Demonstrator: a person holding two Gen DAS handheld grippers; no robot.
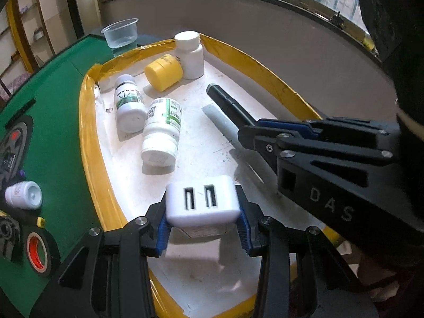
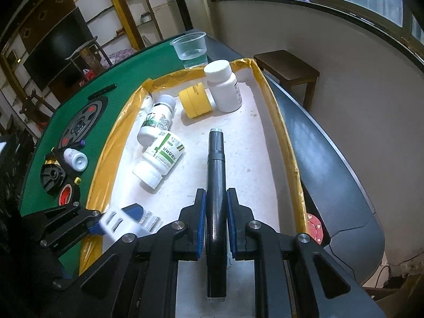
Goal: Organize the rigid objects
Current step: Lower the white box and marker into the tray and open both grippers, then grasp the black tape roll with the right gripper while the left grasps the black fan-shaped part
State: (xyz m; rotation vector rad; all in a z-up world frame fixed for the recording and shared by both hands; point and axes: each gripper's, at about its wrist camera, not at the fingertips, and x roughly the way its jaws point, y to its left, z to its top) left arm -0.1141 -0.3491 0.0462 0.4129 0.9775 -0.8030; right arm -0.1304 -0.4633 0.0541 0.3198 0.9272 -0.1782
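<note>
My left gripper (image 1: pixel 202 220) is shut on a white two-port USB charger (image 1: pixel 202 201), held just above the floor of the white tray with a yellow-taped rim (image 1: pixel 87 137). My right gripper (image 2: pixel 216 212) is shut on a black marker pen (image 2: pixel 216 164), also over the tray; it shows in the left wrist view (image 1: pixel 228 103) too. The charger shows in the right wrist view (image 2: pixel 119 224) at the lower left. In the tray lie two green-labelled white bottles (image 1: pixel 161 129) (image 1: pixel 128 106), a yellow jar (image 1: pixel 164 72) on its side and an upright white bottle (image 1: pixel 189 54).
The tray sits on a green felt table (image 1: pixel 61 106). On the felt to the left are a small white bottle (image 1: pixel 23 194), a tape roll (image 1: pixel 39 251) and black discs (image 2: pixel 82 122). A clear plastic cup (image 1: pixel 122 33) stands beyond the tray. A red chip (image 2: pixel 315 229) lies right of the tray.
</note>
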